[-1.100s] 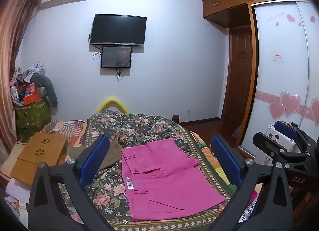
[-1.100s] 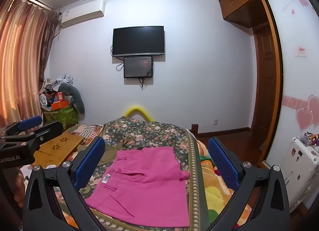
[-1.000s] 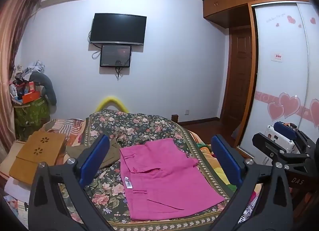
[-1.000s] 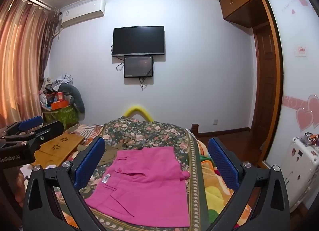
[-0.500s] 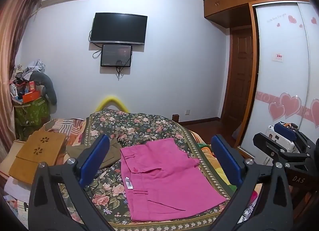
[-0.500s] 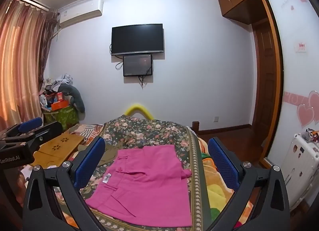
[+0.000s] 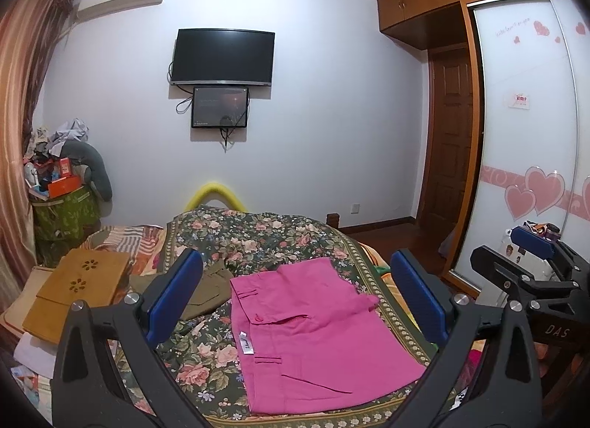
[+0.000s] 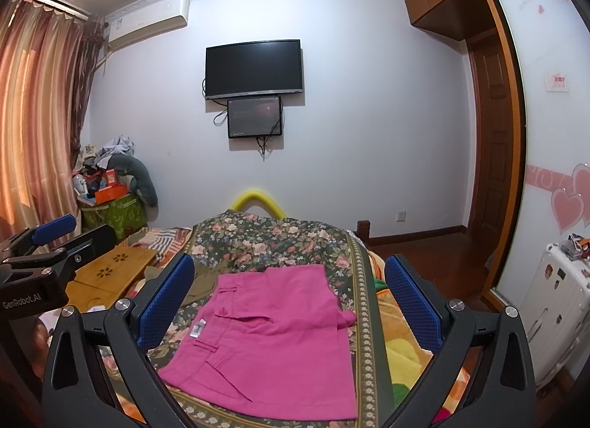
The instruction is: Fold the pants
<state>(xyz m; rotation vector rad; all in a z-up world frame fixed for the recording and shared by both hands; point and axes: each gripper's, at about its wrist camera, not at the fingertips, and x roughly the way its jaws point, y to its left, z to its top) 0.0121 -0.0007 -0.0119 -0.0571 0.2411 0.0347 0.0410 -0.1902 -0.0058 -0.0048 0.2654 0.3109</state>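
Note:
Pink pants (image 7: 313,339) lie folded into a flat rectangle on the floral bedspread (image 7: 258,236), waistband and white label toward the left. They also show in the right wrist view (image 8: 273,339). My left gripper (image 7: 295,302) is open and empty, held above the near edge of the bed. My right gripper (image 8: 287,306) is open and empty, also above the pants. The right gripper shows at the right edge of the left wrist view (image 7: 531,273); the left gripper shows at the left edge of the right wrist view (image 8: 48,254).
An olive garment (image 7: 206,291) lies left of the pants. A wooden lap tray (image 7: 77,287) sits at the bed's left. A green bag with clutter (image 7: 62,214) stands by the curtain. A wardrobe (image 7: 531,169) and white suitcase (image 8: 553,310) stand on the right.
Both grippers drifted only slightly; the pants stay put on the bed and both jaws stay open.

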